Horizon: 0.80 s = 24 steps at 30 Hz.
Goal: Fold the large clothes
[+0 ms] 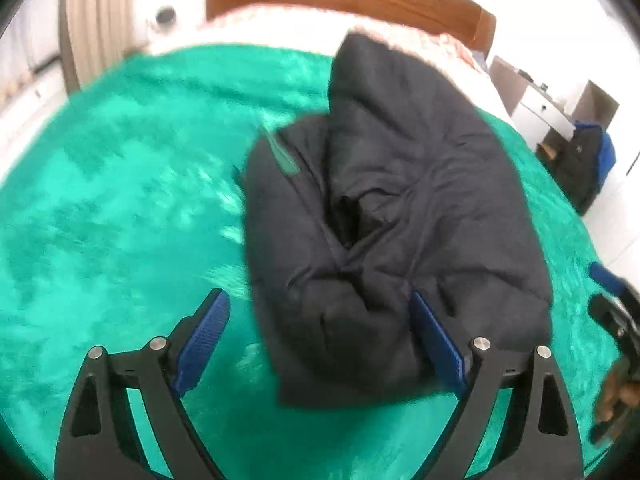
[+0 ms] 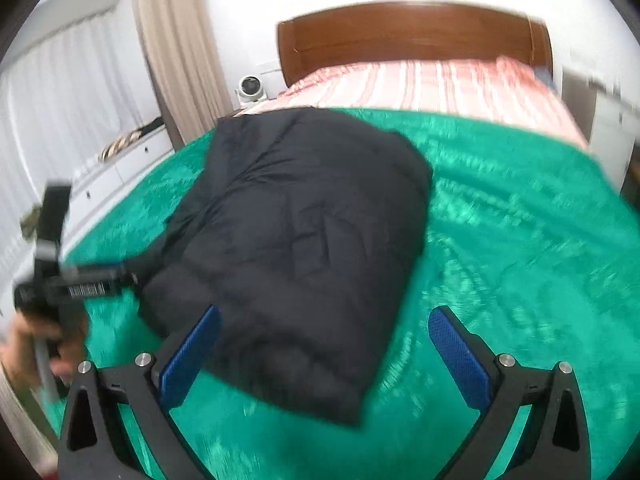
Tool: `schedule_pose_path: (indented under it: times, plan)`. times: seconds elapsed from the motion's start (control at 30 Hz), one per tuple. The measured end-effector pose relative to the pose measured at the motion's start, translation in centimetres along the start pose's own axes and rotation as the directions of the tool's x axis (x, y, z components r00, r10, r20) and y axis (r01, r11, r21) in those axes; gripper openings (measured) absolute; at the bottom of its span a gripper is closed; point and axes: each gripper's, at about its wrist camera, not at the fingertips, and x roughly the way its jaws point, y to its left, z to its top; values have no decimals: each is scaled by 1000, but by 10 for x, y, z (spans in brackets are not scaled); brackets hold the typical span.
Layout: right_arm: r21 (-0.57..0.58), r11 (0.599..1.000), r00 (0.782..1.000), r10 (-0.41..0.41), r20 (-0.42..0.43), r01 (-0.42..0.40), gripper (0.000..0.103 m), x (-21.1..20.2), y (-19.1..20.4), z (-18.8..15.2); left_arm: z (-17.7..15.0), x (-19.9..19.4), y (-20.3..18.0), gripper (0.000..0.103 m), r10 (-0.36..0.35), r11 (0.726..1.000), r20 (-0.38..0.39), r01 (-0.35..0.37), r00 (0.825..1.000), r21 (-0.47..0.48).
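Observation:
A dark navy padded jacket lies folded into a thick bundle on the green plush blanket. My left gripper hovers over the bundle's near left corner with its blue pads wide apart and nothing pressed between them. In the right wrist view the jacket reaches from the middle toward the near edge. My right gripper stands open above its near right corner, touching nothing. The left gripper also shows at the left edge, held by a hand.
A wooden headboard and a pink striped sheet lie beyond the blanket. Curtains, white drawers and a small white device stand to the left. A dark bag sits on the floor to the right.

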Motion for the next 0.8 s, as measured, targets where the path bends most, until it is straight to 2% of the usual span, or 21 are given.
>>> schedule_pose_path:
  times: [0.07,0.17,0.23,0.4,0.47,0.8]
  plan:
    - [-61,997,998,-52,30,53,103,-26,6,-20,-9,-37,-12,101,84,995,86,-87,993,40]
    - [-96,989,992,-110,58,115,103,-53,19,-31,-33,-86,-18,103,164,980,184,-182,969,86]
    - [-97,987,989,-120,83,128,103,-77,26,-45,-45,-111,-25,103,193,970,225,-220,955,103]
    - [-74,989,983,-118,144,129,103,-120,34,-56,-48,-132,-24,103,244,949,276,-288,930,129]
    - [-71,989,980,-114,164,127,103,-139,40,-58,-55,-150,-34,103,243,948,303,-292,921,130]
    - [-67,986,965,-131,227,150,103,-201,49,-74,-80,-214,-58,103,186,965,382,-240,905,101]
